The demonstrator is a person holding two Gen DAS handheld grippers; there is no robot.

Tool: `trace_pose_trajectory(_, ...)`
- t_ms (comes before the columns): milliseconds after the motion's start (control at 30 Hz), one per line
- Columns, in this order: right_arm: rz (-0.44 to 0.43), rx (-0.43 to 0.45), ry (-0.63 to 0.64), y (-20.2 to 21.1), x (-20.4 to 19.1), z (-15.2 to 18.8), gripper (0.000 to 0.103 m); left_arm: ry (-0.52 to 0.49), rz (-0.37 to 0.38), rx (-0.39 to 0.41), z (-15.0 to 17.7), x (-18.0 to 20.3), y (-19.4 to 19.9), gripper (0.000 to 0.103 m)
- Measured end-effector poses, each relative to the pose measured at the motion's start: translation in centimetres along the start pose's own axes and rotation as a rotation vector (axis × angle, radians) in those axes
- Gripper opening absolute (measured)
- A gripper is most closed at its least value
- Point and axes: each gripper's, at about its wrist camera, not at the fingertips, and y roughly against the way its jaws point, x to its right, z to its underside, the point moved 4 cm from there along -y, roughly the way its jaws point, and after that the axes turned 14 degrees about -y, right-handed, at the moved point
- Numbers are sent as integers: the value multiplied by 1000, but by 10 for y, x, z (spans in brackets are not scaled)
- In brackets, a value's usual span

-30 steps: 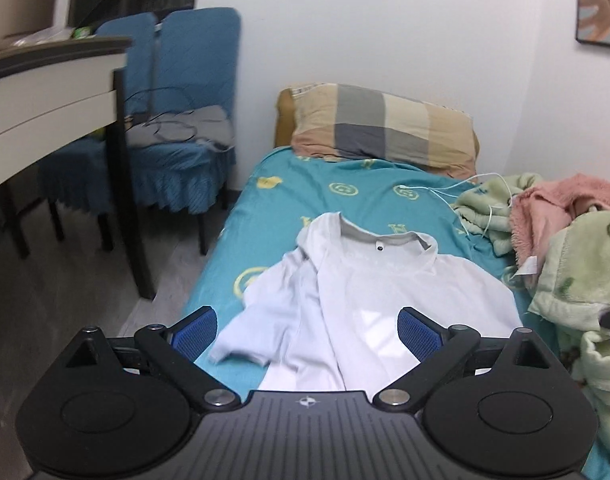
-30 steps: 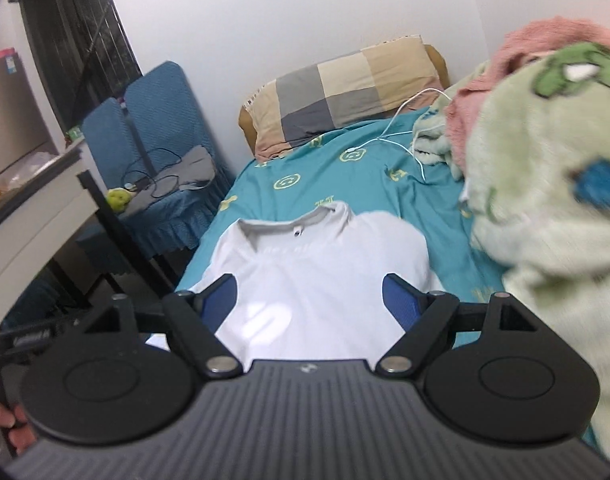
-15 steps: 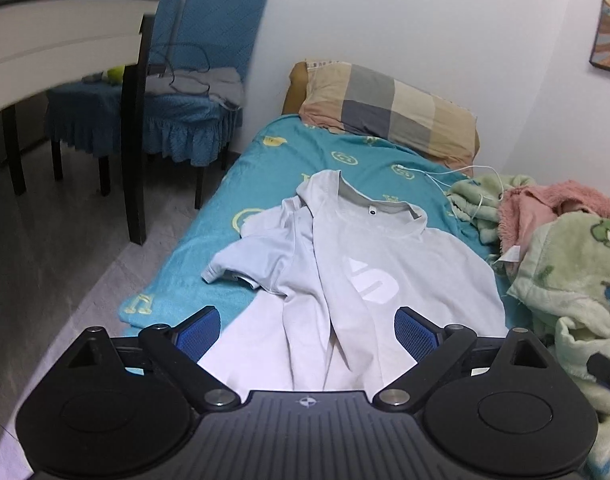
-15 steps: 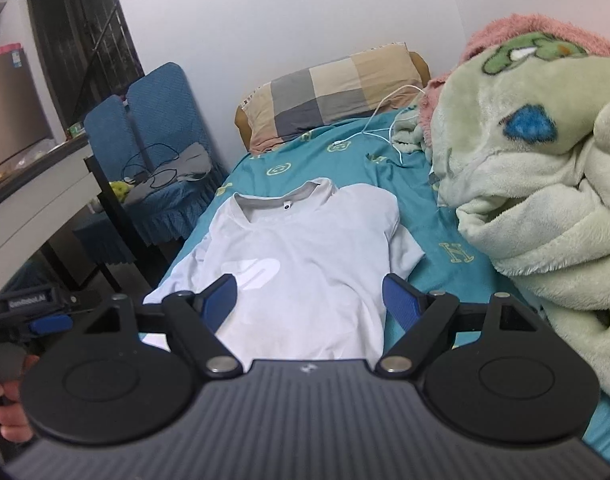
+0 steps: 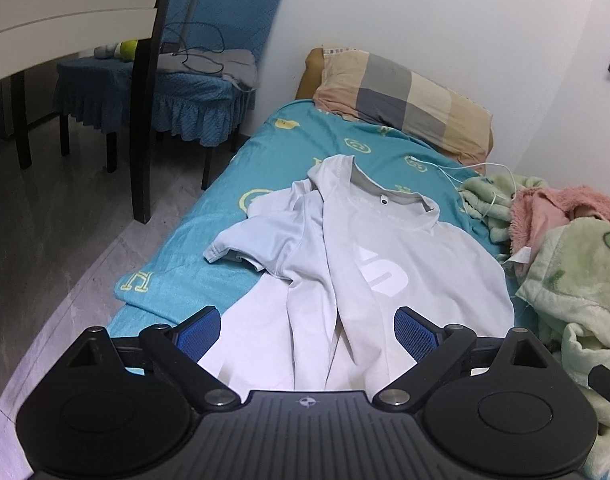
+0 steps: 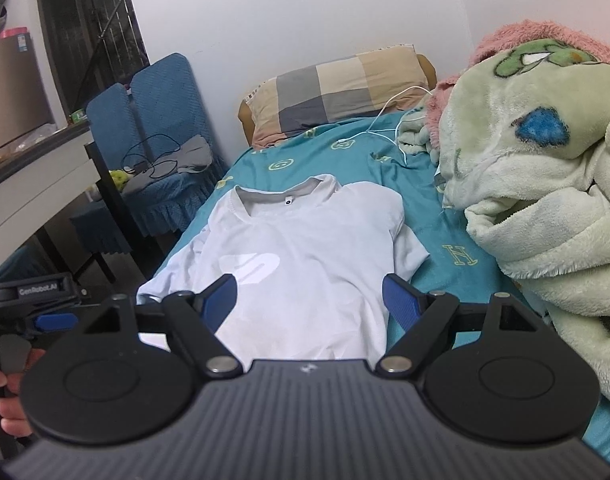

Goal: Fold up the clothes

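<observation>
A white shirt (image 5: pixel 369 264) lies face up on the bed (image 5: pixel 209 256), collar toward the pillow (image 5: pixel 401 96), hem at the near edge. One side of it is folded in over the chest, so that sleeve (image 5: pixel 249 240) lies across the body; the other sleeve (image 6: pixel 411 252) lies flat on the teal sheet. On the chest is a white logo (image 6: pixel 251 264), a slanted shape rather than readable letters, and a small dark dot sits inside the collar. The left tool (image 5: pixel 307 332) hovers above the hem with its blue pads spread wide, holding nothing; the right tool (image 6: pixel 309 298) does the same (its pads frame the shirt's lower half). In the right wrist view the left tool's body reads "GenRobot.AI". The sheet carries yellow prints, among them an "H" (image 6: pixel 459 256). A green blanket (image 6: pixel 545 208) is heaped beside the shirt, with a white cable (image 6: pixel 385 120) near the pillow.
</observation>
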Motion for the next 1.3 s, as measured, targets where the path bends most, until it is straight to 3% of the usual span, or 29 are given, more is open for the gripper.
trace_pose_trajectory(500,6,-12,-48,-3,7,-2,81,137,14,-46,8,-17,-14,91)
trace_pose_trajectory(633,9,-23,-68,-5,10,-2,81,220,10,-73,10,-27,-25,88)
trace_pose_trajectory(900,16,-51,-109,-12,16,-1,82,434,-35,-93,4,-70,-77,83)
trace_pose_trajectory(1067,30,-84,-137,-28,22,1,81,582,-1,-95,5,-92,-122,79)
trace_pose_trajectory(1200,40,-113,-157,-43,25,4,82,615,31,-55,-3,-95,-153,79)
trace_pose_trajectory(1300,41,-129,-166,-55,27,6,82,580,31,-17,-13,-94,-173,75)
